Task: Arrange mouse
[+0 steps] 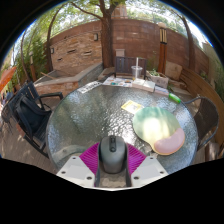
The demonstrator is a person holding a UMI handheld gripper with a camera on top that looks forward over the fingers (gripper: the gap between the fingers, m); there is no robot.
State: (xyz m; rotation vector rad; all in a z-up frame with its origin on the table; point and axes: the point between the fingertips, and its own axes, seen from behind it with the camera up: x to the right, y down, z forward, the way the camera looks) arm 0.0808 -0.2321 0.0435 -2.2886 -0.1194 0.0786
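A dark grey computer mouse (112,153) sits between my gripper's (112,158) two fingers, held above a round glass table (85,115). The magenta pads (92,157) press against both sides of the mouse, so the gripper is shut on it. The mouse points away from me, its scroll wheel on top. The table surface lies beyond and below the fingers.
A pale green and pink rounded object (160,129) lies on the table just ahead to the right. A yellow sheet (132,105) lies farther on. Dark chairs (30,108) stand to the left. A brick wall (120,45), trees and boxes stand behind.
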